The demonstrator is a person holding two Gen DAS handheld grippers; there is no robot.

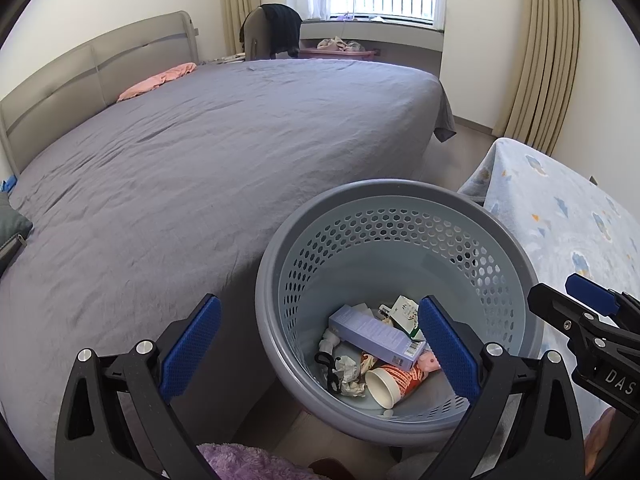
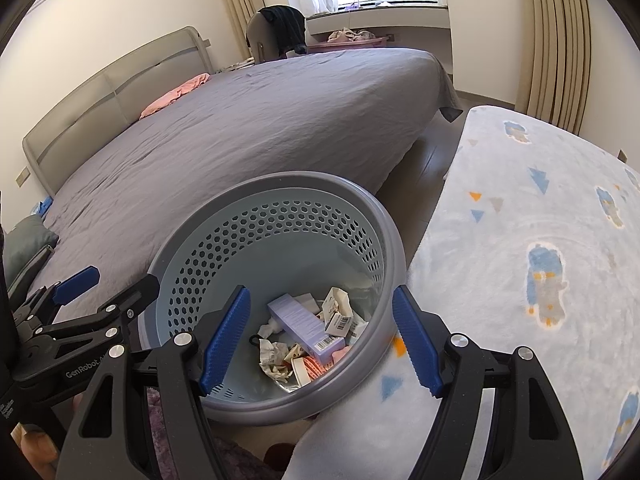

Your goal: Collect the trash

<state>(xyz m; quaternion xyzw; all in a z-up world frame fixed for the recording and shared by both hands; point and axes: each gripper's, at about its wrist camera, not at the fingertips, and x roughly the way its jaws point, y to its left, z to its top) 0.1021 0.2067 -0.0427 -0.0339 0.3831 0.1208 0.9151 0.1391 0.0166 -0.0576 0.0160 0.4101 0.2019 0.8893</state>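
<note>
A grey round waste basket (image 1: 276, 304) with a perforated light-blue liner stands on the floor between the bed and a small covered table; it also shows in the right wrist view (image 2: 394, 248). Inside lie a purple box (image 1: 374, 336), a paper cup (image 1: 390, 384), crumpled paper (image 1: 350, 376) and other scraps; the box (image 2: 298, 320) shows in the right wrist view too. My left gripper (image 1: 320, 352) is open and empty over the basket's near left rim. My right gripper (image 2: 322, 340) is open and empty over the basket's near side. The right gripper shows at the left view's right edge (image 1: 576, 304).
A large bed with a grey sheet (image 1: 224, 140) fills the left. A table under a light-blue patterned blanket (image 2: 532, 240) stands right of the basket. A purple fluffy rug (image 1: 236, 460) lies below. A chair (image 1: 272, 32), window and curtains are at the far wall.
</note>
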